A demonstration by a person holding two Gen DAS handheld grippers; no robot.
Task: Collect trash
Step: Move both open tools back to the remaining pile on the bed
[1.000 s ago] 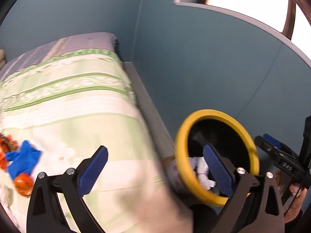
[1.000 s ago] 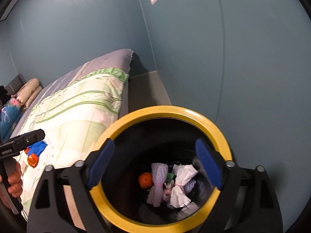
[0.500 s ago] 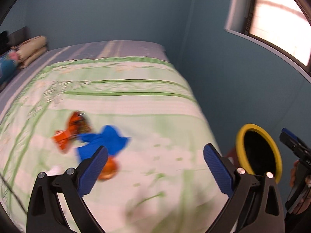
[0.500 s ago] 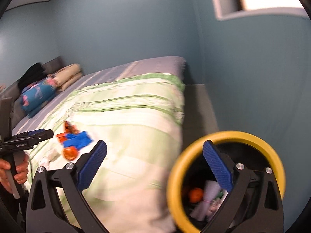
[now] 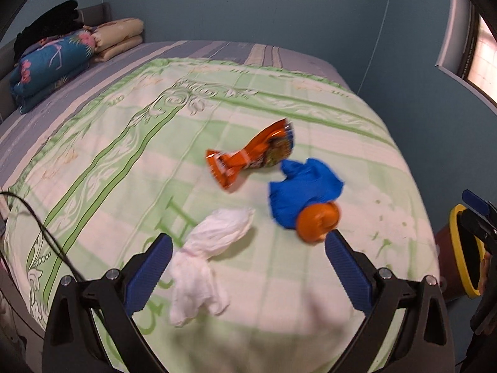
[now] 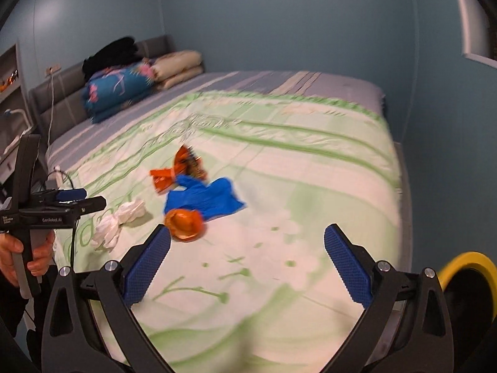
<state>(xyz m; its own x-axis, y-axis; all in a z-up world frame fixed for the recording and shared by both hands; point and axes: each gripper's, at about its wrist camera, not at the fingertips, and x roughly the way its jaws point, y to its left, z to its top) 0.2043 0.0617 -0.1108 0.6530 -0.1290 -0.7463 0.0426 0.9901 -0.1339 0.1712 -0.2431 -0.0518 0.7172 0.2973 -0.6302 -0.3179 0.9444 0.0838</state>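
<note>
Both my left gripper (image 5: 248, 267) and right gripper (image 6: 247, 262) gape wide, empty. On the bedspread (image 5: 130, 155), the white tissue (image 5: 211, 248) lies near the blue glove (image 5: 303, 191).

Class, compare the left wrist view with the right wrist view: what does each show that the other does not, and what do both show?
Only the left wrist view: a black cable trailing over the bed's left edge.

Only the right wrist view: a hand gripping the left gripper's handle, and a grey padded headboard.

Both: the green patterned bedspread, crumpled white tissue, orange snack wrapper, blue crumpled glove, orange round cup, and yellow-rimmed bin. Each view's own jaws stand open and empty.
</note>
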